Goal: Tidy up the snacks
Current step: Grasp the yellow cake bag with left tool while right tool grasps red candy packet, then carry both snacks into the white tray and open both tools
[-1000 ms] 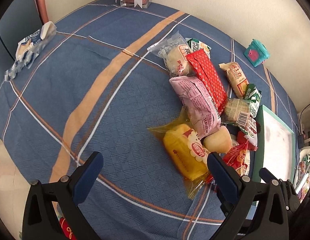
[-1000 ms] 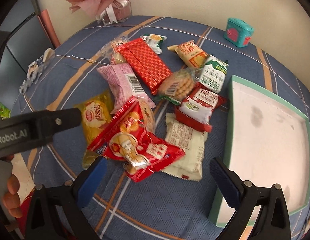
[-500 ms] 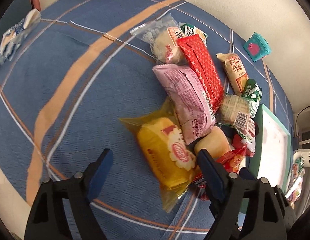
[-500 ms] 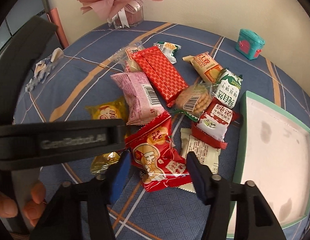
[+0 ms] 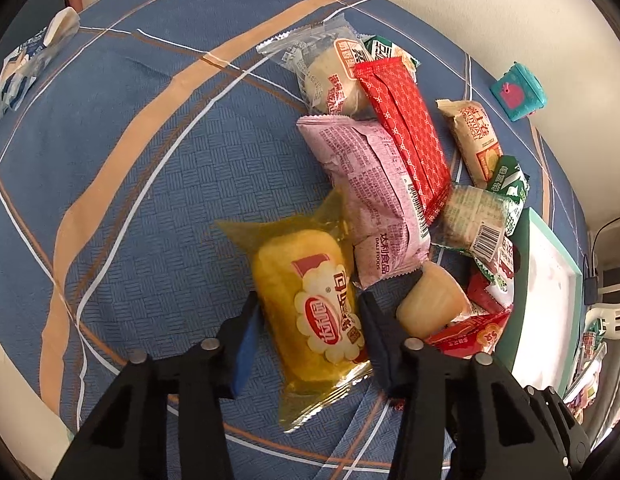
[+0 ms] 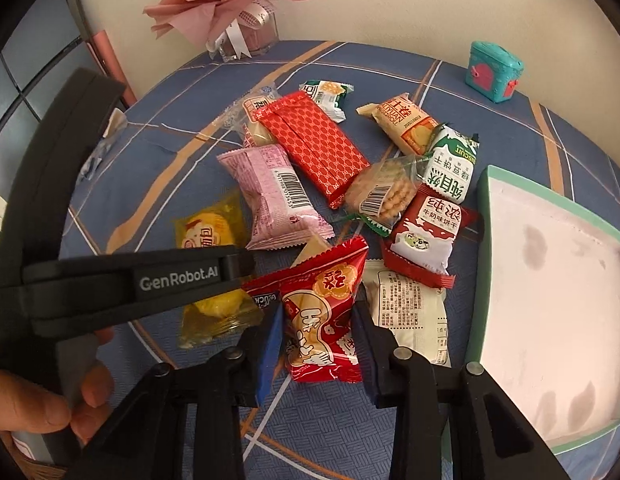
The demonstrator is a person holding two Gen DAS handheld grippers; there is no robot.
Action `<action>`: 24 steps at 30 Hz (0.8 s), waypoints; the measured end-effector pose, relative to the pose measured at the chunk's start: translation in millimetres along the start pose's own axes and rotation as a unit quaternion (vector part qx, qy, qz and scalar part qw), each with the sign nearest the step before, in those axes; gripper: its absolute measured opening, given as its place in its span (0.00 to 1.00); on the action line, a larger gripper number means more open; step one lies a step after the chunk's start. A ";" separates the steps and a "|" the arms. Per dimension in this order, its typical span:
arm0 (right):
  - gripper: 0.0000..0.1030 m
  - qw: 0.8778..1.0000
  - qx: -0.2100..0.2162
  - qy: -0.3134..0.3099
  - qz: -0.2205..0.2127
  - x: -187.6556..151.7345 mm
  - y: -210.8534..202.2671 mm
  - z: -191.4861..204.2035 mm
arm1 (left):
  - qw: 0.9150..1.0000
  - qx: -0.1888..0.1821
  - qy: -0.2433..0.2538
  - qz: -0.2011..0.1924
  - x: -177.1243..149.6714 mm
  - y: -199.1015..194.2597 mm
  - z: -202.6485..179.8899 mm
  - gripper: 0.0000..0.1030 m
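Note:
Several snack packets lie in a heap on a blue plaid tablecloth (image 5: 150, 184). My left gripper (image 5: 308, 322) is shut on a yellow cake packet (image 5: 310, 296), its jaws pressing both sides. The same yellow cake packet shows in the right wrist view (image 6: 208, 236), partly behind the left gripper's black body (image 6: 142, 280). My right gripper (image 6: 318, 326) is shut on a red snack bag (image 6: 322, 312). A pink packet (image 5: 374, 200), a long red packet (image 5: 406, 136) and a red milk-biscuit packet (image 6: 426, 236) lie close by.
A white tray with a green rim (image 6: 486, 264) sits at the right of the heap. A teal toy box (image 6: 494, 72) and a pink flower bouquet (image 6: 218, 4) stand at the back. A blue-white wrapper (image 5: 26, 64) lies far left. A cream packet (image 6: 406, 312) lies beside the red bag.
Both grippers moved in toward the heap and closed. The left one closed on the yellow cake packet, the right one on the red snack bag.

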State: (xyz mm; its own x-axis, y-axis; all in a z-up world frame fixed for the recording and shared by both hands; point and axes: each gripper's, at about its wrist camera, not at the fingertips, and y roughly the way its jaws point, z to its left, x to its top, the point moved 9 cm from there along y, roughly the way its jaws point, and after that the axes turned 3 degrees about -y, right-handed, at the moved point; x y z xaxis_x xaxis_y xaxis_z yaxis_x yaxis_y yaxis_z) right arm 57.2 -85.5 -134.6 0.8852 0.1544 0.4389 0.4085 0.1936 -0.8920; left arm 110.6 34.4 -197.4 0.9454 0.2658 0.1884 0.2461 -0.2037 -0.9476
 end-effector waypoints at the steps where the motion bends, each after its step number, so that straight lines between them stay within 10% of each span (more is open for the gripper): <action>1: 0.34 1.000 0.003 0.004 0.000 0.0 -0.4 -0.4 | 1.000 -0.001 -0.001 -0.002 -0.1 -1.1 0.6 0.45; 24: 0.32 0.995 0.046 0.083 -0.044 9.3 -33.7 -13.7 | 0.997 -0.021 -0.023 -0.071 5.9 -72.0 14.7 0.43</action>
State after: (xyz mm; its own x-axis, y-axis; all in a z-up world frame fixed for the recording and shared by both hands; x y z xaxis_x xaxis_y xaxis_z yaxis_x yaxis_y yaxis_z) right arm 54.7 -103.9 -101.9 0.8746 -0.0277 0.4840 0.4707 0.2880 -0.8340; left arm 95.4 64.5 -131.9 0.8902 0.3373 0.3061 0.3856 -0.2002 -0.9007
